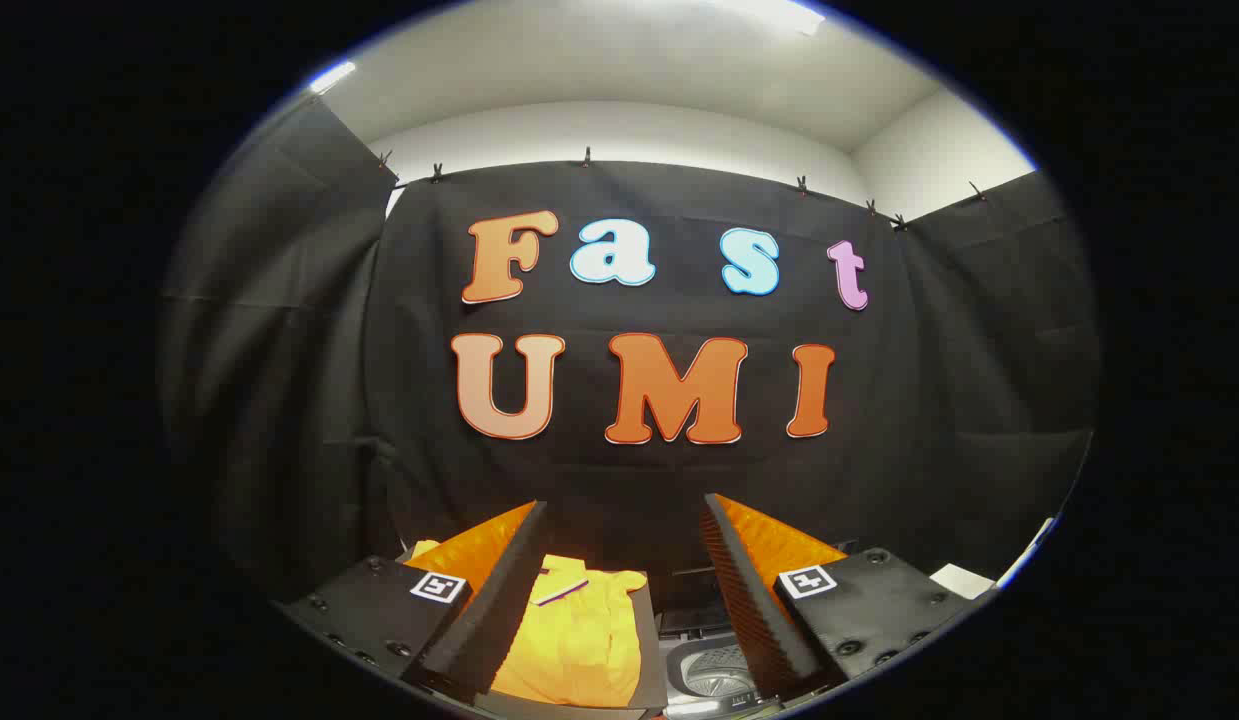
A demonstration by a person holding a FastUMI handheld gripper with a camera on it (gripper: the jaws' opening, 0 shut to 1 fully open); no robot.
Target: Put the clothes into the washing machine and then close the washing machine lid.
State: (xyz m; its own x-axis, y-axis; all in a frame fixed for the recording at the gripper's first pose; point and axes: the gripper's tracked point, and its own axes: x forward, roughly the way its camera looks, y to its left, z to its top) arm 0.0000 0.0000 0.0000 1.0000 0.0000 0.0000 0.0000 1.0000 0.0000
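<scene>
A yellow garment [579,640] lies spread on a dark surface, just ahead of and partly behind my left finger [489,610]. It has a small purple-and-white tag near its collar. To its right, low between the fingers, the grey washing machine [714,672] shows its open top and part of its drum. My gripper [624,520] hangs above both, open wide, with nothing between the orange-backed black fingers. The right finger [754,600] covers part of the machine.
The black cloth booth wall [979,400] stands close behind the garment and the machine. A white object [961,580] lies at the far right, beyond the right finger.
</scene>
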